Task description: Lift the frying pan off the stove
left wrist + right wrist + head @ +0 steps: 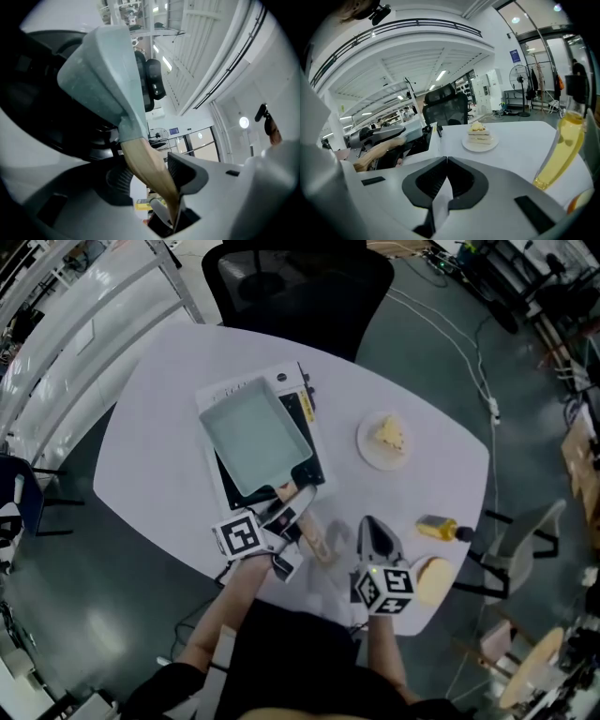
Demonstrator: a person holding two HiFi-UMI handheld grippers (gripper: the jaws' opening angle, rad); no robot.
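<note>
**Pan handle gripped**

From above, the frying pan (255, 434) sits on the stove (232, 487), with my left tool (287, 509) covering its near end. Only that tool's own view shows both pads clamped on the wooden handle (140, 159). My right tool (446, 161) is closed on nothing.

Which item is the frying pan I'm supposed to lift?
On the white table, find the black-and-white portable stove left of centre. The frying pan sits on it: rectangular, pale green, with a wooden handle, unlike the round cake plate to its right.
</note>
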